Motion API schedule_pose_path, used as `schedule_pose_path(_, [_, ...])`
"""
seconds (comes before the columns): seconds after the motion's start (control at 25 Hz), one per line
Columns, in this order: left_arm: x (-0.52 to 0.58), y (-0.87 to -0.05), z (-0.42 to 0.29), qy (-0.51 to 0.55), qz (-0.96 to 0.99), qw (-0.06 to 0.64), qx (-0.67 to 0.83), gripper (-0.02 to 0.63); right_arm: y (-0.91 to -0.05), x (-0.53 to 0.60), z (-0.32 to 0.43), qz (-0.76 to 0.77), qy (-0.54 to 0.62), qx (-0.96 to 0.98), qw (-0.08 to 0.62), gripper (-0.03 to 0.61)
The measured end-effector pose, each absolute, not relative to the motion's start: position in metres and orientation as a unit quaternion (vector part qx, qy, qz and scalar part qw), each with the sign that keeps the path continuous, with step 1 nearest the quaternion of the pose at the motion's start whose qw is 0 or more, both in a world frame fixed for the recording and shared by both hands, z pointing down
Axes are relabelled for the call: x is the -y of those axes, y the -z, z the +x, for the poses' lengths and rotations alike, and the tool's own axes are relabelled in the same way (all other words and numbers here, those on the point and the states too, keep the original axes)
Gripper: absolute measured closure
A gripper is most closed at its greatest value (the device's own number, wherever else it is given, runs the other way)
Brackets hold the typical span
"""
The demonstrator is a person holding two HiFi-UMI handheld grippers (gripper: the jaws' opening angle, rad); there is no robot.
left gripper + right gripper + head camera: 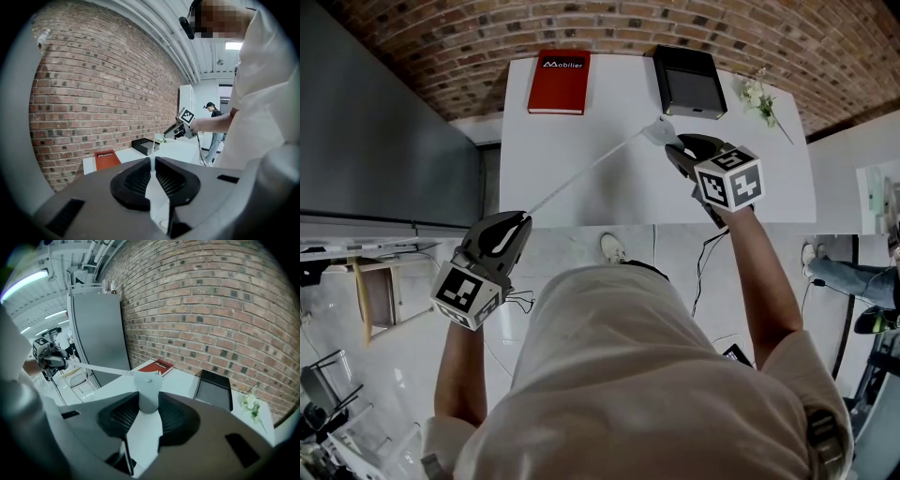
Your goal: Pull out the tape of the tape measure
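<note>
- Gripping the tape measure case [148,392] with our right gripper [672,150], we are pressing both pads against its pale sides, the jaws standing partly open around it.
- We are pinching the end of the tape [581,174] in our left gripper [521,218], whose jaws are almost together on the thin strip.
- We are holding the tape drawn out in a straight line between the two grippers, and it is crossing over the white table [619,192] from the far right part to the near left edge.
- We are holding the case near the black tray [689,80], with the red book [560,82] lying to the tray's left and small flowers [759,97] to its right, all beside the brick wall [581,23].
</note>
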State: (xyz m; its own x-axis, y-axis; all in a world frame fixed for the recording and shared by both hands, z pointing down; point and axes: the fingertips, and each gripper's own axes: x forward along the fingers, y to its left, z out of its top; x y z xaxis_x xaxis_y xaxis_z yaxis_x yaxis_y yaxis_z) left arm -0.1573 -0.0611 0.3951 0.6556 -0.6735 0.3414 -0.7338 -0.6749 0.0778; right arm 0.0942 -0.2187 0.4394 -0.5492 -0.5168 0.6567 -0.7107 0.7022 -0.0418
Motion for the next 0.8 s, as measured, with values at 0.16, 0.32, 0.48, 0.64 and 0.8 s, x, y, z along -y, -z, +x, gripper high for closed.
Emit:
schedule_pose_path(0.16, [0.0626,-0.3957,-0.1569,-0.143,0.903,0.109,0.39,0.583,-0.439,0.2178,0.0941,0.352,-0.152,0.868,0.314,0.446])
schedule_pose_path(0.32, [0.0649,-0.3944,-0.1555,-0.14,0.903,0.11,0.392,0.583,-0.4396,0.2174,0.0932,0.352,-0.152,0.869,0.314,0.446])
schedule_pose_path(0.48, [0.0655,-0.3983,-0.1561,-0.143,0.902,0.112,0.391,0.583,-0.4397,0.2187,0.0933,0.353,-0.152,0.869,0.313,0.446])
schedule_pose_path(0.64, [0.0681,-0.3972,-0.1565,-0.144,0.902,0.108,0.391,0.583,-0.4399,0.22,0.0929,0.353,-0.151,0.869,0.313,0.446])
schedule_pose_path(0.8, [0.07,-0.3972,-0.1571,-0.144,0.901,0.11,0.395,0.583,-0.4412,0.2204,0.0924,0.352,-0.149,0.869,0.313,0.446])
